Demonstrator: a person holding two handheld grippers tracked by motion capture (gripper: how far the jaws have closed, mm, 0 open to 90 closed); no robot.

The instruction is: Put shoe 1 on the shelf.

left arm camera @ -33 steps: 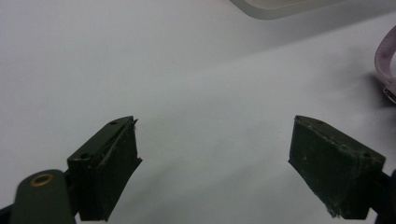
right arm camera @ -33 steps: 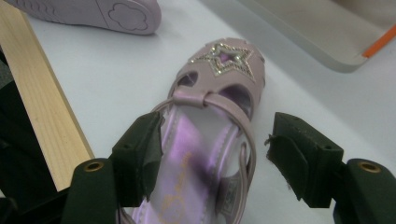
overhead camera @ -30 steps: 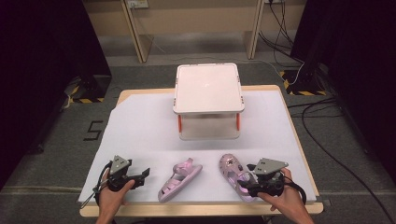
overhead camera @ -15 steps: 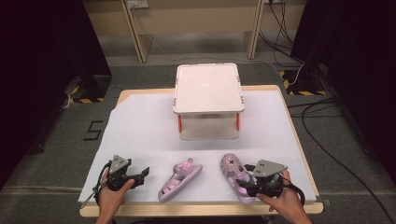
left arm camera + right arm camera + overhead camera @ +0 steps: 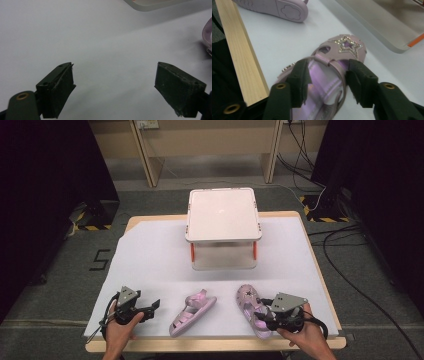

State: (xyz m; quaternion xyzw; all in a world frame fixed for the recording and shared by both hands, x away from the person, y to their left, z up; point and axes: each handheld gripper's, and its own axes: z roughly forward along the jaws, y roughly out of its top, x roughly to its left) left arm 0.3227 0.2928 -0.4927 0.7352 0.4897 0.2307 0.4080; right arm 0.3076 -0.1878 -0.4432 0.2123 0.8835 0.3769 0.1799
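Right gripper [image 5: 263, 316] is seen at about five o'clock on the table [image 5: 150, 251], its jaws set around the strap of a pink star-decorated sandal [image 5: 252, 312] that lies upright just beside the near wooden edge; in the right gripper view the two black pads flank the strap [image 5: 329, 62] closely (whether they actually press on it cannot be told), with the glittery star [image 5: 348, 45] at twelve o'clock beyond them. A second pink sandal [image 5: 192, 314] is laid on its side at six o'clock on the table, well apart from both grippers, its sole turned toward the right gripper view. Left gripper [image 5: 153, 306] is held at seven o'clock, jaws spread wide over the bare white covering, nothing between them. A lidded white box [image 5: 222, 215] with orange latches is placed at twelve o'clock.
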